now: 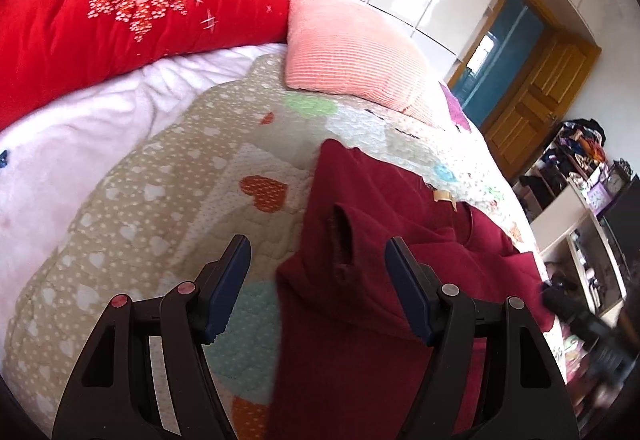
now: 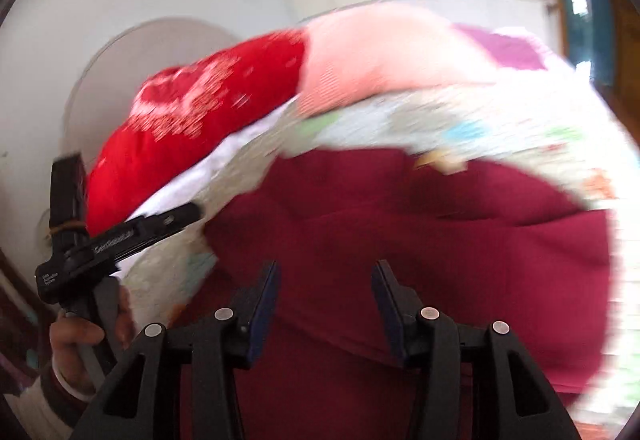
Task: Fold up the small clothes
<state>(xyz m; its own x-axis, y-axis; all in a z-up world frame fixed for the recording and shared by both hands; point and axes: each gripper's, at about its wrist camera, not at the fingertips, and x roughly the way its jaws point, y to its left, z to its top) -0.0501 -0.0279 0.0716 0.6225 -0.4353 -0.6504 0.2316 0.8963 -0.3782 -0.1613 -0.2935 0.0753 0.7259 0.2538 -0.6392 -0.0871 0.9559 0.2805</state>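
A dark red garment [image 1: 360,240] lies partly folded on a patterned heart quilt [image 1: 160,208], with a sleeve cuff [image 1: 342,236] turned up and a small tan label [image 1: 444,196] near the collar. My left gripper [image 1: 318,254] is open and empty, just above the garment's left edge, the cuff between its fingers' line. In the blurred right wrist view the same garment [image 2: 420,232] fills the middle. My right gripper [image 2: 324,276] is open and empty above it. The left gripper's body and the hand holding it [image 2: 80,256] show at the left.
A red floral duvet [image 1: 100,12] and a pink pillow [image 1: 344,52] lie at the bed's head, with a white blanket [image 1: 80,128] beside them. Shelves with clutter [image 1: 580,200] and a wooden door [image 1: 532,100] stand to the right of the bed.
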